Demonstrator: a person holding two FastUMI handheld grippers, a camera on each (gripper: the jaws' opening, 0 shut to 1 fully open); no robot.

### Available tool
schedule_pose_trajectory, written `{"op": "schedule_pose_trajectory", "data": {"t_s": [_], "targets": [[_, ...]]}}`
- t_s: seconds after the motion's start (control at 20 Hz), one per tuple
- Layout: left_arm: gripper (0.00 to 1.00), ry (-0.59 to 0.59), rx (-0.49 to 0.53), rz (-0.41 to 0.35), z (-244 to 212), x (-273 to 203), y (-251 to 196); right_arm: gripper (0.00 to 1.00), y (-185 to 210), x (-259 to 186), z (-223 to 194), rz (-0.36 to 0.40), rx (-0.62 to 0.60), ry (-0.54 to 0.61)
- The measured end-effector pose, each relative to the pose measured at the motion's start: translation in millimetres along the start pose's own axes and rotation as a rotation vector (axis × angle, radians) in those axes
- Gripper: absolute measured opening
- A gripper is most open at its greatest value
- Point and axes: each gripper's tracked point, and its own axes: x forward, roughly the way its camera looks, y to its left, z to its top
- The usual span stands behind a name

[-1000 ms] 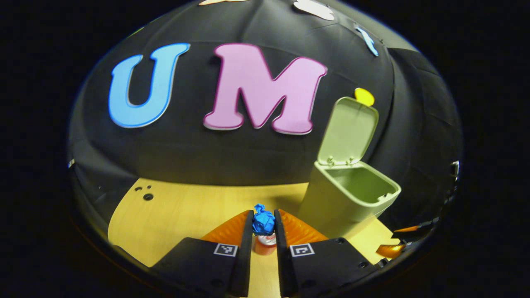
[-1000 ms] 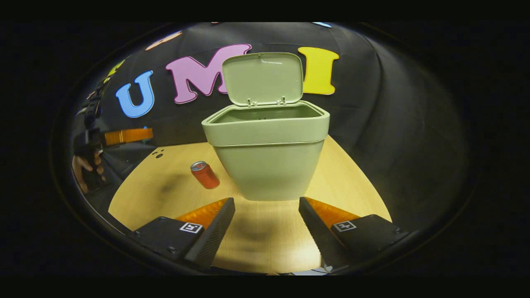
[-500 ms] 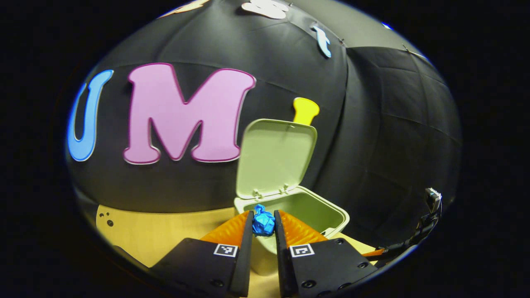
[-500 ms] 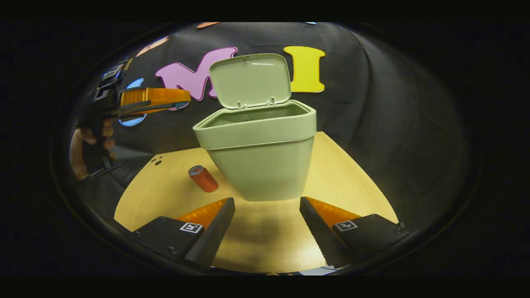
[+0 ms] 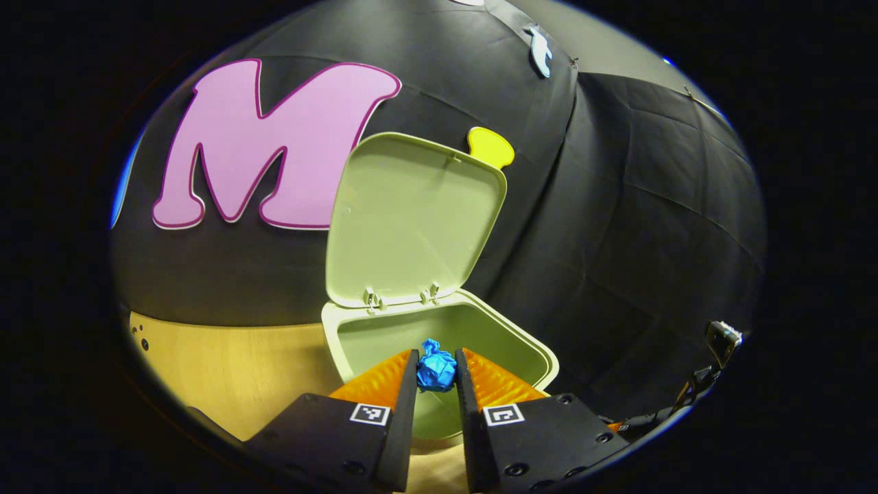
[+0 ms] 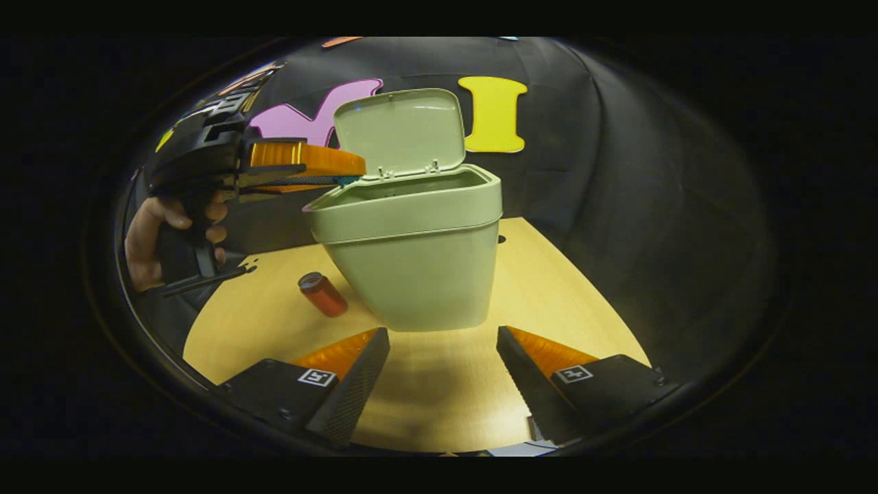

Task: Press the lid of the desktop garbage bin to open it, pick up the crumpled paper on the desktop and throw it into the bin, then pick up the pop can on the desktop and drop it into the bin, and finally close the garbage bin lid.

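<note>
The left gripper point(image 5: 436, 374) has its two fingers pressed against a ball of crumpled blue paper point(image 5: 436, 369), one on each side, and holds it up in the air. In the left gripper view the paper hangs over the mouth of the bin point(image 5: 439, 343), just inside the near rim. In the right gripper view this gripper point(image 6: 346, 175) reaches in level from the bin's left side, its tips at the bin's top edge, and a hand point(image 6: 154, 240) grips its handle farther out on the same side.

The bin is pale green and stands on the wooden table point(image 6: 562, 302). Its lid point(image 5: 411, 219) is swung up on the hinges at the bin's back edge and stands nearly upright. The inside of the bin looks bare in the part that can be seen.

The right gripper point(image 6: 442, 370) has its jaws wide apart with nothing between them. It is low over the table in front of the bin, apart from it.

A red can point(image 6: 322, 293) lies tilted on the table just beside the bin's lower left corner.
</note>
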Motion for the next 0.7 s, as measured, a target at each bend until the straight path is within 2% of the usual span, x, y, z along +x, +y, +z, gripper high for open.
{"op": "schedule_pose_trajectory", "data": {"t_s": [0.05,0.1,0.15,0.2,0.35,0.45,0.5,0.7], "targets": [[0.36,0.002,0.006,-0.003,-1.3,1.0,-1.3,0.99,-0.2,0.6,-0.5,0.001,-0.001,0.002],[0.45,0.002,0.01,0.002,-2.0,2.4,-2.2,0.99,0.2,0.3,-1.6,0.003,-0.001,0.006],[0.42,0.001,0.012,0.002,-2.8,4.6,-1.8,0.99,0.1,-0.6,-1.6,0.005,0.0,0.01],[0.53,0.0,0.011,-0.016,-2.4,3.9,-5.2,0.99,0.7,-0.1,-1.1,0.007,0.001,0.013],[0.7,-0.006,0.01,-0.012,-1.3,4.6,-4.5,0.99,1.5,1.0,-1.9,0.013,0.0,0.018],[0.93,-0.025,0.012,0.006,2.8,2.7,0.0,0.99,1.7,2.8,-1.1,0.019,-0.005,0.017],[0.96,-0.038,0.009,0.014,5.4,1.5,2.1,0.99,2.1,4.1,-0.2,0.021,-0.006,0.017],[0.96,-0.101,0.013,0.072,16.1,-22.7,20.8,0.99,10.4,7.5,-1.0,0.043,-0.005,0.028]]}}
